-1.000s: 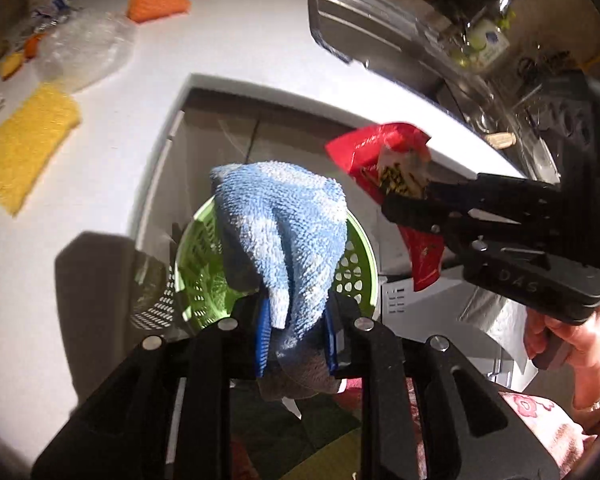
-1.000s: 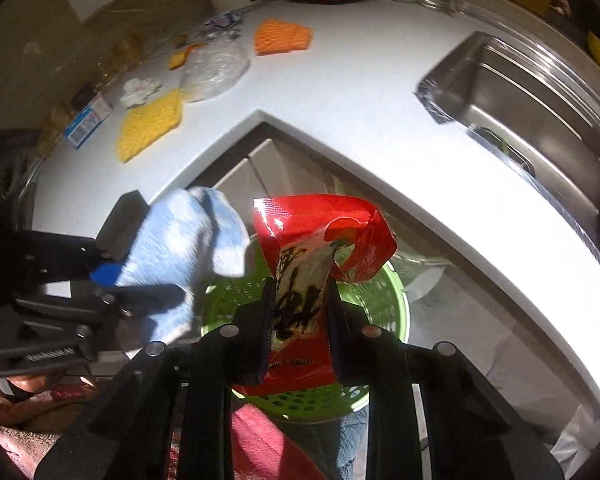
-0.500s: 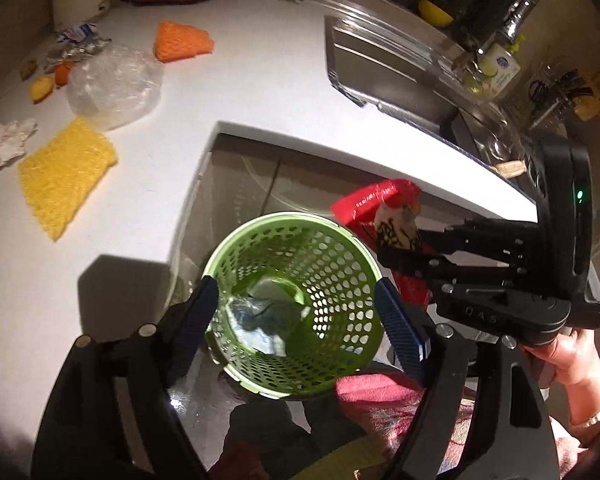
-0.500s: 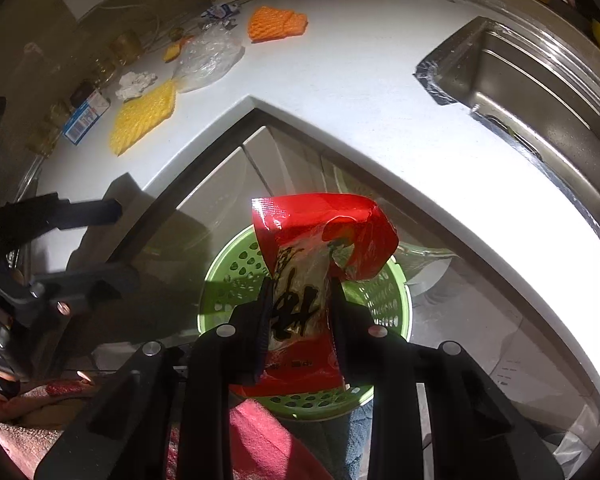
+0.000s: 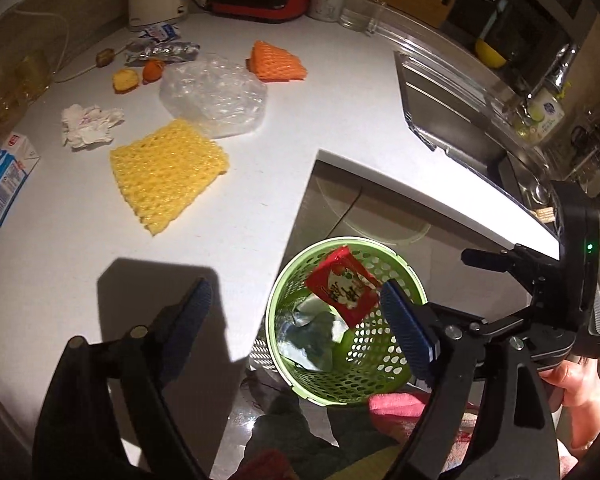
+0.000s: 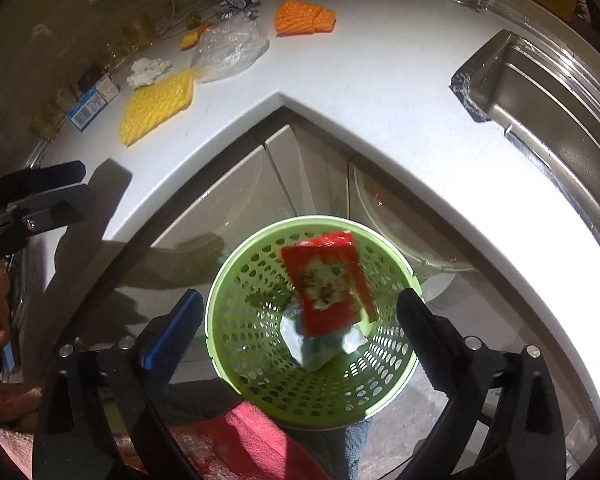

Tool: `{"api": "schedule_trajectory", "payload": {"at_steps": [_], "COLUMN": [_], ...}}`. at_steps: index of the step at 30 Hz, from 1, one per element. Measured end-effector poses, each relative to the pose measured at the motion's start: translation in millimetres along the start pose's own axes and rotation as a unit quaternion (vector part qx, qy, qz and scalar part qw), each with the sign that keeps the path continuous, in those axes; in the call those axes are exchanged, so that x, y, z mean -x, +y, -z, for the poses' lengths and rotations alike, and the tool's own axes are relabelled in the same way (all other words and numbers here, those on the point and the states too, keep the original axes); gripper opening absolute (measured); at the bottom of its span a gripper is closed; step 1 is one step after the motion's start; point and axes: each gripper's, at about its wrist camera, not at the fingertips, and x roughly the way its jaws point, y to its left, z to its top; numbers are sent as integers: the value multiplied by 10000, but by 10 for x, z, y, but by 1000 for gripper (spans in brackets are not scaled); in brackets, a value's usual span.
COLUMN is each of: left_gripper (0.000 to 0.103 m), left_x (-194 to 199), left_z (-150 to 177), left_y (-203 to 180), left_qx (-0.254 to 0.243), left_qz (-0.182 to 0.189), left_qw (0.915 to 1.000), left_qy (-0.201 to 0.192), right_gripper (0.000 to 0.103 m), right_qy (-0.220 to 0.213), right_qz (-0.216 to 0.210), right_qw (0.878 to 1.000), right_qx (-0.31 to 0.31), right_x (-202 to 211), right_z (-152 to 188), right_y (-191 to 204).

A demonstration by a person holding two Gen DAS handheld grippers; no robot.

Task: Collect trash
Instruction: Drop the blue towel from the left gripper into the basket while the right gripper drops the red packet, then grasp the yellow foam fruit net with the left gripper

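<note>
The white L-shaped bench (image 5: 308,128) carries most of what is left to gather, so in my judgement the step in hand is the drop into the bin, with another round of picking to follow; the round green perforated plastic basket (image 6: 256,320) stands below the bench's inner corner, and the red printed snack wrapper (image 6: 326,286) is inside its mouth, blurred and touching neither pad, apparently mid-fall onto a pale blue crumpled cloth (image 6: 320,350) at the bottom.

The right tongs (image 6: 300,320) point steeply down over the basket, jaws opening wide and released, nothing between the pads but the basket far below; the left tongs (image 5: 296,312) tilt down beside the basket, likewise opening and empty, one finger over the bench edge and the other over the rim.

The next move calls for reaching out to the bench; the yellow foam netting sheet (image 5: 168,180) lies nearest, then the clear crumpled plastic bag (image 5: 214,96), the orange foam netting piece (image 5: 278,62), the blue and white small carton (image 5: 4,180) and the white crumpled tissue (image 5: 88,125).
</note>
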Motion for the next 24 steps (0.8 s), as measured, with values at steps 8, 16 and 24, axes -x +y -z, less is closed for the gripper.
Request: {"api": "schedule_trajectory", "payload": {"at_steps": [8, 16, 24], "left_gripper": [89, 90, 90], "left_x": [-29, -292, -597], "left_z": [-134, -351, -600], "left_y": [229, 638, 956], "left_qx": [442, 1056, 1532], "left_qz": [-255, -658, -869], "left_qw": [9985, 9921, 9843], "left_qy": [-178, -163, -126], "right_gripper": [101, 101, 101], "right_qy": [-351, -598, -625], "right_qz": [-68, -141, -274], "right_qw": [9993, 9973, 9953], "right_qx": [88, 406, 684], "right_x": [114, 113, 21], "right_z": [-357, -857, -1265], "right_y": [47, 135, 163]}}
